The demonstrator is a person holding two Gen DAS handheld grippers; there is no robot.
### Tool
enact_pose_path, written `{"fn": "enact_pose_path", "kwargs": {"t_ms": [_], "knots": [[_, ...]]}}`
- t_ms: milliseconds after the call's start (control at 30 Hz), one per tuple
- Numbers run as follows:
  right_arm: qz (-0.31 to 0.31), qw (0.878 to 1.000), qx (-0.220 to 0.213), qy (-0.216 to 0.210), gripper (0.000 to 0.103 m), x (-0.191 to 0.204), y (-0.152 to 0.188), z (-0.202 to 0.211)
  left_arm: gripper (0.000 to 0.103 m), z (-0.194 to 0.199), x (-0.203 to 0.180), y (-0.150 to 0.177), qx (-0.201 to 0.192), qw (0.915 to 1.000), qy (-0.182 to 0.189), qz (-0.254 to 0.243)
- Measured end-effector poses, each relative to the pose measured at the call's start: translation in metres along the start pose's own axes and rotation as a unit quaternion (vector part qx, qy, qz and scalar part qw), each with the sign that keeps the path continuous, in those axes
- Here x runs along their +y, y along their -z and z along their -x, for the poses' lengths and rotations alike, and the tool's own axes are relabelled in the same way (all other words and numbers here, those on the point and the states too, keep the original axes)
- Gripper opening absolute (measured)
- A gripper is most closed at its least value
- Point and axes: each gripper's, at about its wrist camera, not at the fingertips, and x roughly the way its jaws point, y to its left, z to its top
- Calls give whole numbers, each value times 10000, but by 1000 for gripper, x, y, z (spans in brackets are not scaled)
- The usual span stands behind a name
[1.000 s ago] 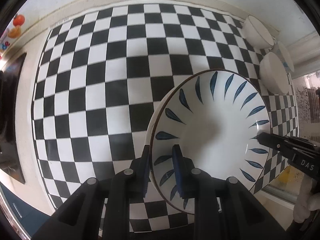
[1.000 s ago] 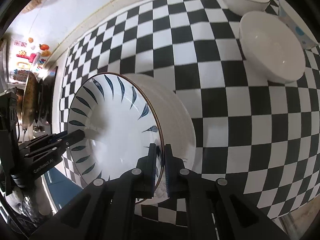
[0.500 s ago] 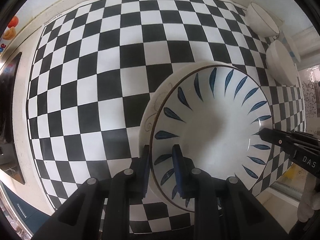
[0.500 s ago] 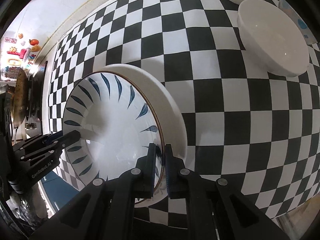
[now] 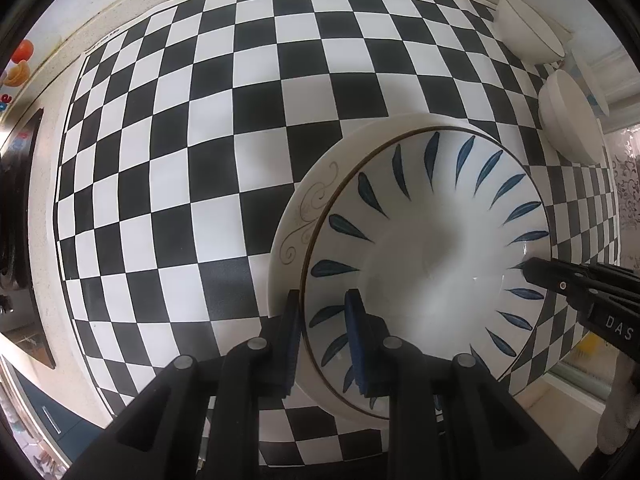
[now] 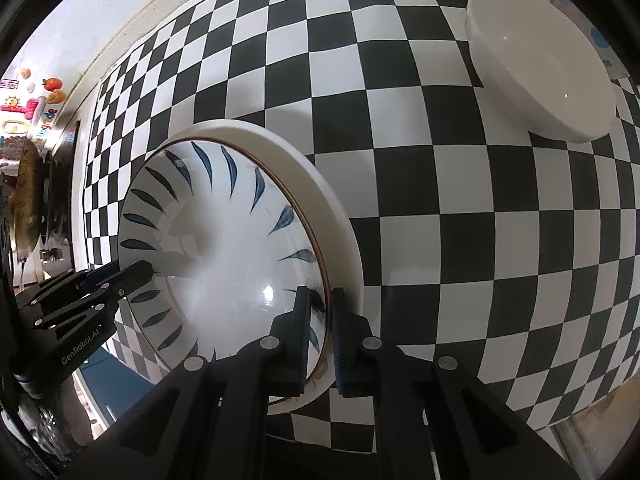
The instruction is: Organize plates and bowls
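A: Left wrist view: both the left hand-held gripper (image 5: pixel 322 334) and right hand-held gripper (image 6: pixel 320 330) pinch the leaf-patterned plate (image 5: pixel 432 264), directly above the white plate (image 5: pixel 304 208).

B: Uneven release could chip it.

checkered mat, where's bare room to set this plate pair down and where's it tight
Free: the wide stretch of checkered mat left of and behind the blue-leaf plate, out to the counter edge. Crowded: the far right corner, where two white bowls sit close together. The left gripper and right gripper clamp opposite rims.
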Motion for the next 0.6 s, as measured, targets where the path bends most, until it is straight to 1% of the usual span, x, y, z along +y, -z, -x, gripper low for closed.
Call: {"fn": "enact_pose_path", "kwargs": {"t_ms": [133,233,300,333,367,400,433,500,533,567,600], "knots": [[14,9998,51,165,13,9,-2,-3,20,-1,-2,-1,30,10000,-71,52],[50,9998,95,162,21,15,-3,-5,20,-3,-3,-3,70,9999,-75,104],[29,9999,137,79,31,17,-5,-6,20,-4,-2,-4,87,9998,-63,145],[39,9999,154,41,34,18,-5,-7,21,-5,-2,-4,88,9998,-59,151],[29,9998,171,-15,40,19,-6,-7,21,-5,-3,-4,88,9998,-65,149],[13,9998,196,-74,46,20,-6,-8,23,-5,-4,-5,97,9998,-79,127],[23,9997,226,-116,49,21,-6,-9,28,-5,-6,-5,98,9999,-82,93],[72,9996,242,-141,62,27,-5,-9,32,-5,-8,-5,85,9999,-95,66],[107,9996,240,-142,66,31,-4,-9,36,-4,-8,-5,78,9999,-99,67],[151,9995,225,-138,74,35,-3,-9,39,-4,-8,-5,71,9999,-36,100],[206,9995,200,-111,78,40,-2,-9,46,-5,-9,-5,95,9999,39,115]]}}
